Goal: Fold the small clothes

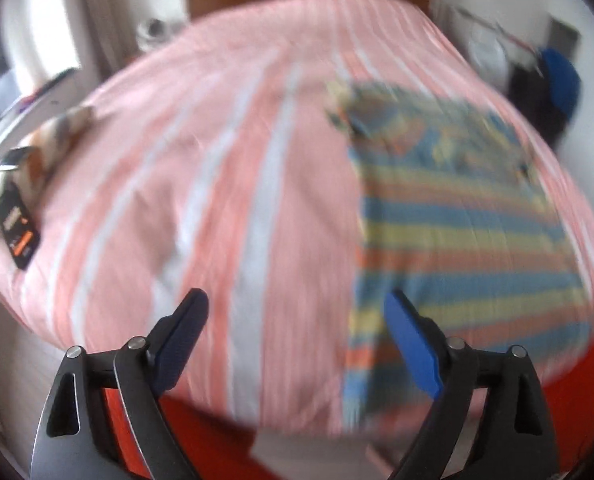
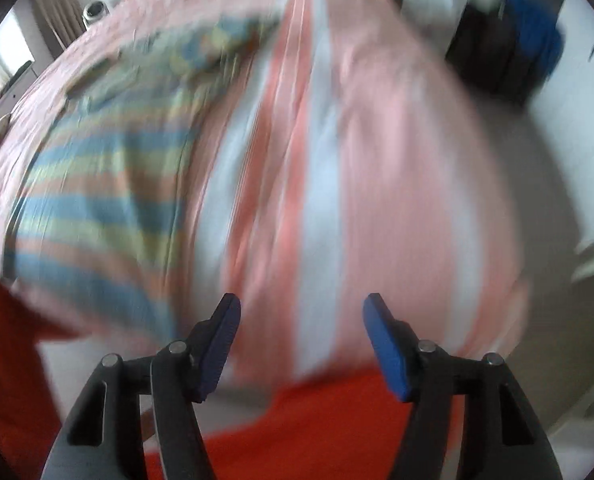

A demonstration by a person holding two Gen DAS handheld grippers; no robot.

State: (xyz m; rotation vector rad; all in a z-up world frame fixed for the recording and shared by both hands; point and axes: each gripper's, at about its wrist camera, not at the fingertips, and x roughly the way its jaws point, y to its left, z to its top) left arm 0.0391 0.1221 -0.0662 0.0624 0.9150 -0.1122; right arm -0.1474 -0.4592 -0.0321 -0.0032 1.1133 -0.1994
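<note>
Left wrist view shows the striped shirt (image 1: 457, 216) flat on the bed (image 1: 217, 160), right of middle, soft and light, best pinched at an edge by both wide, empty claws (image 1: 297, 320) (image 2: 301, 324).

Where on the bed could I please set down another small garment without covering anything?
The broad middle of the pink-and-white striped bedspread is bare, between the blue, yellow and orange striped garment and the black-and-orange tagged bundle at the far left edge. Right of the garment, more bedspread lies free. The garment's upper end looks rumpled and crowded.
</note>
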